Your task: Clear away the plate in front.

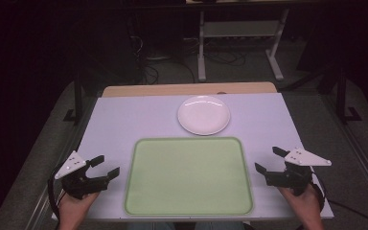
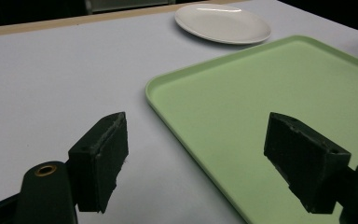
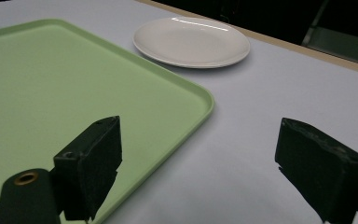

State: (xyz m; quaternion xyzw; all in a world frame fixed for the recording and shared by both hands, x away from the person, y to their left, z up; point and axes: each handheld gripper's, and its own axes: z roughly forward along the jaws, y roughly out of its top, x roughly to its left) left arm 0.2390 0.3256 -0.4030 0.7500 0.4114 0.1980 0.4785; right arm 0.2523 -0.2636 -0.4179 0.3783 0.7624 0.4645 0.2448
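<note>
Two grippers: both jaws wide, nothing held
left gripper [image 1: 107,166]: just left of tray [image 1: 189,143], aimed at its left rim, likely staged to reach
right gripper [image 1: 267,160]: just right of tray, mirrored pose
plate [image 1: 203,115]: white, bare, just beyond tray's far rim, apart from it
tray: green, central on table [image 1: 124,120], probably the drop spot

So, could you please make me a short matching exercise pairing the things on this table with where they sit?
Things:
1. plate
2. tray
3. left gripper
4. right gripper

Places:
A. left of the tray, jaws open
B. middle of the table's near half
C. right of the tray, jaws open
D. just beyond the tray's far edge

Pairs: 1-D, 2-B, 3-A, 4-C
</note>
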